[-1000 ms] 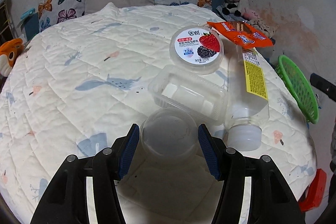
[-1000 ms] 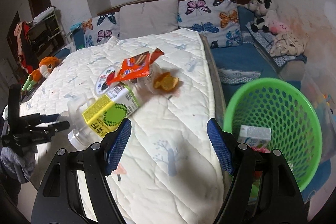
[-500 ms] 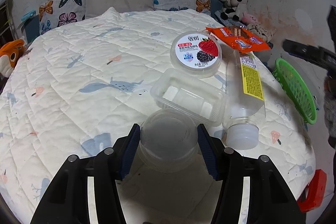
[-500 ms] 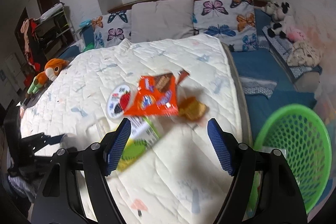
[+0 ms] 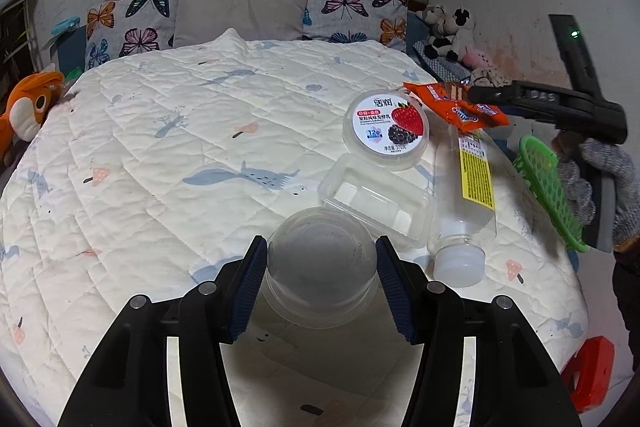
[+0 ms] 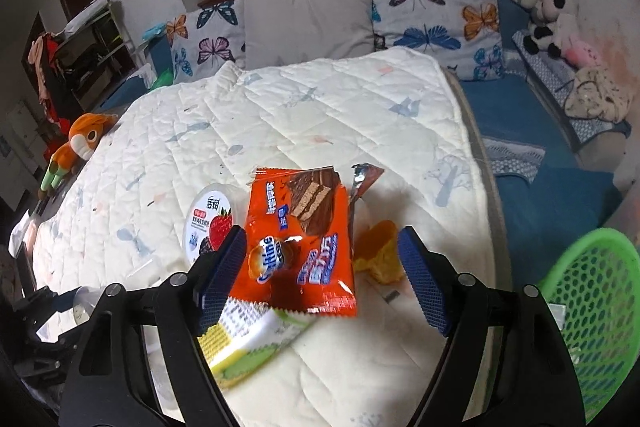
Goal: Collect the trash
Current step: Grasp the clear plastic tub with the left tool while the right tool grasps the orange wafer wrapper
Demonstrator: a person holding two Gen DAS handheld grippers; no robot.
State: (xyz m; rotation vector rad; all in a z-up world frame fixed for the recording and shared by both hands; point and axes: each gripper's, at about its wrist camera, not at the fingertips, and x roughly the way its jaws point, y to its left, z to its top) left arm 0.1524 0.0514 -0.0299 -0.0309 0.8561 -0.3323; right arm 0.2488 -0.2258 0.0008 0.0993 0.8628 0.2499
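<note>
My left gripper (image 5: 320,283) is shut on a clear plastic cup (image 5: 320,277), held over the bed's near edge. Beyond it lie a clear clamshell box (image 5: 376,201), a yogurt tub (image 5: 386,129), a plastic bottle (image 5: 466,199) with a yellow label and an orange snack wrapper (image 5: 456,105). My right gripper (image 6: 322,279) is open, with the orange wrapper (image 6: 304,243) between its fingers and lying on the bottle (image 6: 256,339). A small yellow-orange wrapper piece (image 6: 380,255) lies by the right finger. The green basket (image 6: 596,311) stands beside the bed at the right.
The white quilt (image 5: 180,147) covers the bed, with pillows (image 5: 240,11) at the head. An orange plush toy (image 5: 28,107) sits at the left edge, other plush toys (image 6: 548,23) at the far right. A red object (image 5: 588,375) lies below the bed.
My right gripper has swung left from the basket and come down over the orange wrapper. My left gripper has kept hold of the clear cup, almost still.
</note>
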